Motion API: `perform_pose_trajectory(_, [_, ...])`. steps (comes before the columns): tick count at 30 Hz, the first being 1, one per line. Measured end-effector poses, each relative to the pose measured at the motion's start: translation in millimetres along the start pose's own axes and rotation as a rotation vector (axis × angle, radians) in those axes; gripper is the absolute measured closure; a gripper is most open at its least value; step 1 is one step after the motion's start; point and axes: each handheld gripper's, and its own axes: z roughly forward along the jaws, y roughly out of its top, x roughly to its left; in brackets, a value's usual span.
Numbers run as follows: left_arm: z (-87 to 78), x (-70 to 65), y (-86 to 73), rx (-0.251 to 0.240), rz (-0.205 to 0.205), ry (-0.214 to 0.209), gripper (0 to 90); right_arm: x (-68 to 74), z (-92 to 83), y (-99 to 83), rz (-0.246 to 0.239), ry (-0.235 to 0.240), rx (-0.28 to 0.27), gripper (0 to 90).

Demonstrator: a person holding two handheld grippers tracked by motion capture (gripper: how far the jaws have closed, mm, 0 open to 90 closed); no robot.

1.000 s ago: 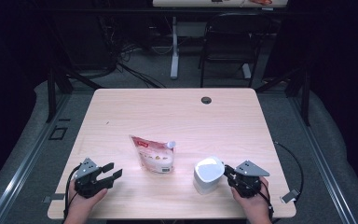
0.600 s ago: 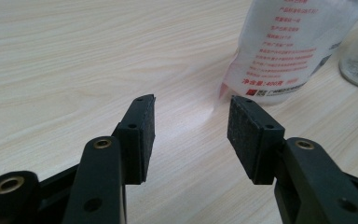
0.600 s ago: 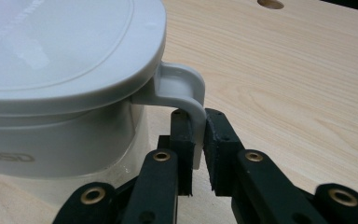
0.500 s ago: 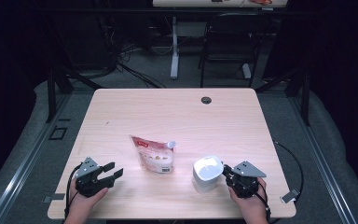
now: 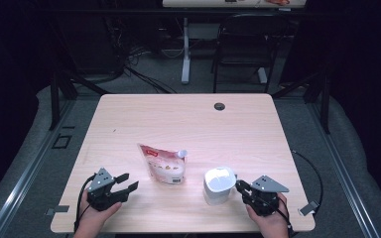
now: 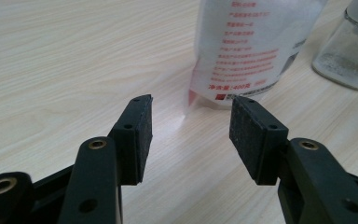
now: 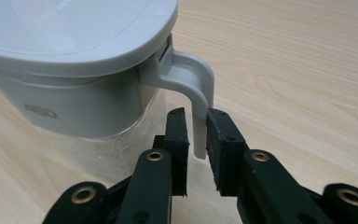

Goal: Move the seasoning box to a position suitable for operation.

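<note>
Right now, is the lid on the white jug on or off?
On. The grey lid sits flat on the jug, covering its whole top.

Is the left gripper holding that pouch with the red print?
No: in the left gripper view the left gripper stands open on bare table, with the pouch lying just beyond its pads, untouched.

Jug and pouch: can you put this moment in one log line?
left tongs: open, empty, facing pouch | right tongs: just opening, jug handle between pads, gaps visible | jug: on table, lid on
</note>
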Motion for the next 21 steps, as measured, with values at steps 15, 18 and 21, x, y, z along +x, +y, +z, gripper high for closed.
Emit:
perform_pose_trajectory(15, [-1.3,-9.0,1.9,-0.007,-0.004,-0.001,52.3,-11.8,-24.2,2.8,0.046,0.033,-0.122,69.7])
perform_pose_trajectory(18, [-3.6,-9.6,2.6,-0.015,-0.013,-0.005,53.1,-17.6,-24.8,2.0,0.069,0.029,-0.151,67.4])
perform_pose_trajectory(21, [-3.9,-11.3,2.7,0.001,-0.004,-0.018,53.0,-20.3,-23.3,2.3,0.082,0.020,-0.153,69.6])
